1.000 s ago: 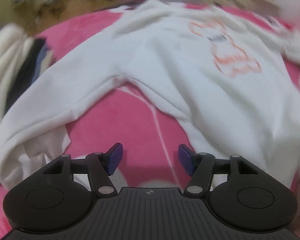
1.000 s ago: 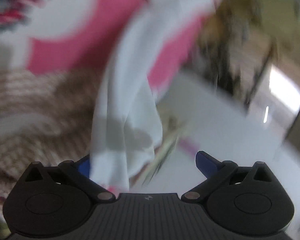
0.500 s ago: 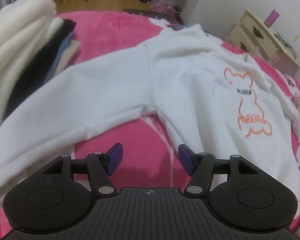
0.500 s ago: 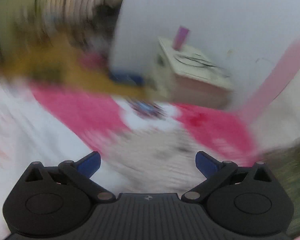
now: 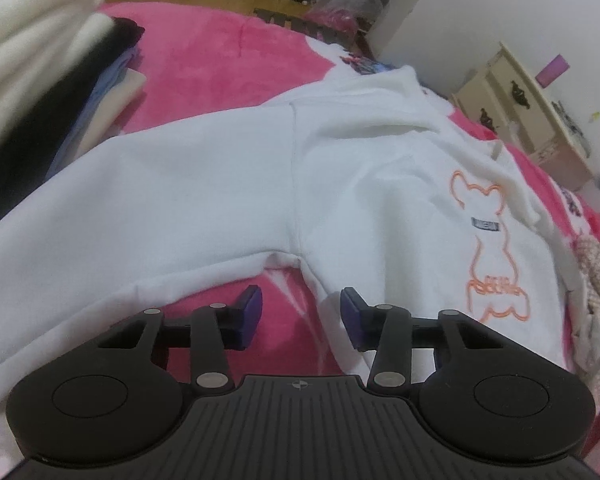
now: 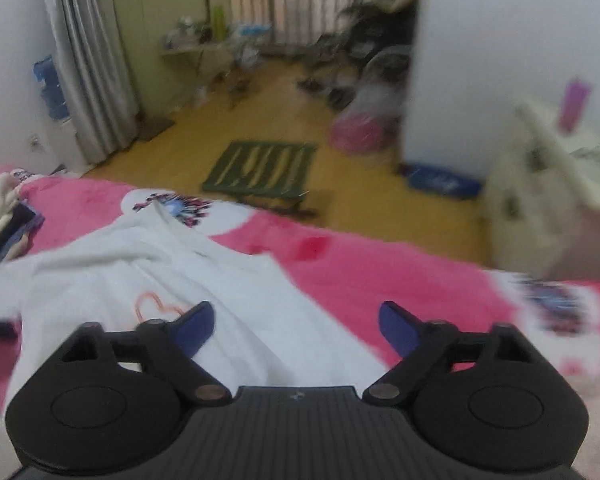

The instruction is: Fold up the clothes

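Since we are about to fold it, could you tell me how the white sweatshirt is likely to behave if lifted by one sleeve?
The white sweatshirt would probably go floppy: it lies flat with soft wrinkles, so the body should sag and trail. The thick, fleecy-looking cloth suggests some weight. On the plush pink blanket it may drag rather than slide.

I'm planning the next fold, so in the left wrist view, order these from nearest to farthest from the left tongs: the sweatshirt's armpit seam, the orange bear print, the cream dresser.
1. Armpit seam: just ahead of the left tongs.
2. Orange bear print: to the right, on the sweatshirt's chest.
3. Cream dresser: far upper right, beyond the bed.
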`<action>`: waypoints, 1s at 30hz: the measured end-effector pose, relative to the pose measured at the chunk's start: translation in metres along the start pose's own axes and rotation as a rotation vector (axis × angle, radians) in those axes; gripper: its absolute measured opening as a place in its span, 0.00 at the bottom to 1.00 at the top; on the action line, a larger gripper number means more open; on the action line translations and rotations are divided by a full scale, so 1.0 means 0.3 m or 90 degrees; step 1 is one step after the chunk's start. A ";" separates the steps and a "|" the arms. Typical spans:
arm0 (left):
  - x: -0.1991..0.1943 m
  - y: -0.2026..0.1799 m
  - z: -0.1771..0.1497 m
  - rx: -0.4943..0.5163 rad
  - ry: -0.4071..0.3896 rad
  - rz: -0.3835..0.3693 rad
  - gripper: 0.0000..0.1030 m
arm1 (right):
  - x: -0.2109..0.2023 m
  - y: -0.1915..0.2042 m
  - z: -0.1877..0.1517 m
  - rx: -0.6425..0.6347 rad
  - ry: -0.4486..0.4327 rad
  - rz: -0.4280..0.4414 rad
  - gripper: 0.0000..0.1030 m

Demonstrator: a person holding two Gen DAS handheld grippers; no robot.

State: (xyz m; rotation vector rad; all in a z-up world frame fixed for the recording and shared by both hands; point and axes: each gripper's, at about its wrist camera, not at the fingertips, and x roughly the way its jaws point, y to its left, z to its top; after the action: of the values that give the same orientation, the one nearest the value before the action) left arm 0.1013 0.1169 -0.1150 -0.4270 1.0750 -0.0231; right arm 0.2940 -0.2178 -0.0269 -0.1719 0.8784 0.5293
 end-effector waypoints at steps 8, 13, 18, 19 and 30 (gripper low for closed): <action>-0.114 -0.085 0.075 0.138 0.006 0.027 0.38 | 0.310 0.009 0.012 0.095 0.021 0.031 0.64; -0.098 -0.246 0.296 0.270 -0.053 0.024 0.49 | 0.337 -0.032 0.008 0.102 0.030 0.050 0.58; 0.224 -0.375 0.475 0.418 -0.095 0.113 0.55 | 0.381 -0.079 -0.010 0.114 0.049 0.076 0.58; 0.277 -0.378 0.494 0.424 -0.097 0.124 0.55 | 0.366 -0.082 -0.014 0.104 0.043 0.084 0.58; 0.441 -0.395 0.484 0.421 -0.127 0.108 0.06 | 0.348 -0.067 -0.040 0.010 -0.019 0.071 0.02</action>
State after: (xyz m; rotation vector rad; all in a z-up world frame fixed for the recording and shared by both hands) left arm 0.3117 0.0260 -0.1272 0.2544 0.8433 -0.1765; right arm 0.3502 -0.2006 -0.1164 -0.1007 0.8667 0.6280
